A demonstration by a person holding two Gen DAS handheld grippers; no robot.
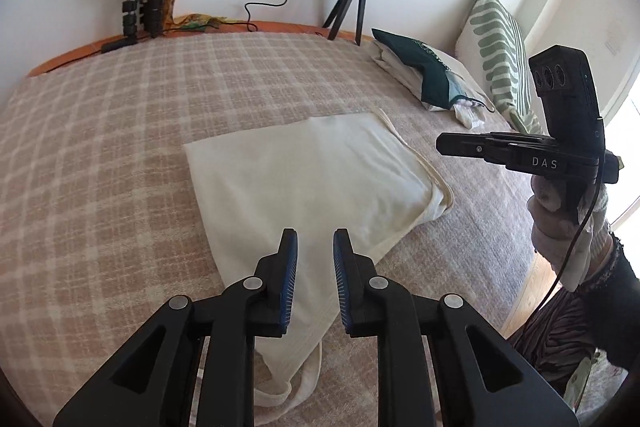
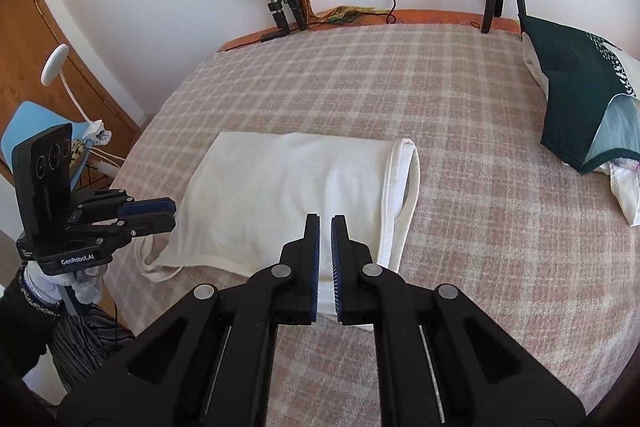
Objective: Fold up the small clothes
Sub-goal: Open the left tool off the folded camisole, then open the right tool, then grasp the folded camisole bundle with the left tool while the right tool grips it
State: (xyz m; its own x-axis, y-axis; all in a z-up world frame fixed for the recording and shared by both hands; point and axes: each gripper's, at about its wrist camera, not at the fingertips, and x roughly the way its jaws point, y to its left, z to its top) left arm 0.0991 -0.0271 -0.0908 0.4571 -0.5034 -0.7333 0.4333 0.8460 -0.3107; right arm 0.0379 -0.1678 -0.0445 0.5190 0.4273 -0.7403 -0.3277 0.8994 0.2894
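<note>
A cream sleeveless top lies folded on the checked blanket, its straps trailing toward the near edge. My left gripper hovers over the top's near part, jaws apart, with nothing between them. In the right wrist view the same top stretches across the bed with a strap loop at its right end. My right gripper is above its near hem with only a narrow gap between the pads and no cloth in it. Each gripper shows in the other's view: the right gripper and the left gripper.
A dark green garment on a pile of clothes lies at the right, beside a striped pillow. A ring-light tripod and folded tripod legs stand at the far edge. A blue chair and a lamp are left of the bed.
</note>
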